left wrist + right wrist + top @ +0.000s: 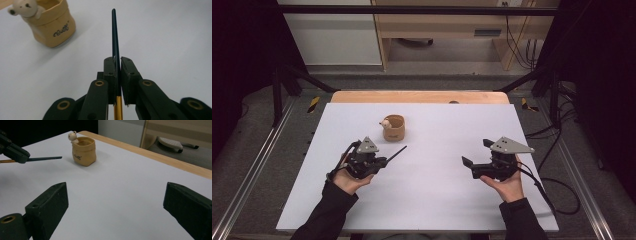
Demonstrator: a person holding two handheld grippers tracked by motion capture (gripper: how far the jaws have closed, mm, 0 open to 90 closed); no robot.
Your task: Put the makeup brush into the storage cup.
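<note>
Left tool (384,161) is clenched on a thin dark pen (396,154) w/ a gold-coloured rear section. In the left gripper view the two black jaws pinch the pen (115,37) near where dark shaft meets gold barrel, and the dark end sticks straight out ahead of the jaws, off the surface. In the high view the pen points up and to the right, its tip short of and to the right of the pot, not touching it.

The tan pot (393,128) (shaped like a little sack, w/ a small white bear figure (385,122) at its rim) stands upright on the white surface (437,200), toward the far middle. In the left gripper view it sits at upper left (51,26), clear of the pen. Dark lettering on its side, too small to read.

Right tool (476,157) is released: in the right gripper view its jaws stand wide apart w/ bare surface between them, nothing held. It's at the right side of the surface, well apart from pot and left tool. The same view shows the pot (83,151) farther off and the left tool's jaw (15,152) w/ the pen (45,158) held about level, tip near the pot.

Person's hands hold both tools, dark sleeves coming in from the bottom edge.
</note>
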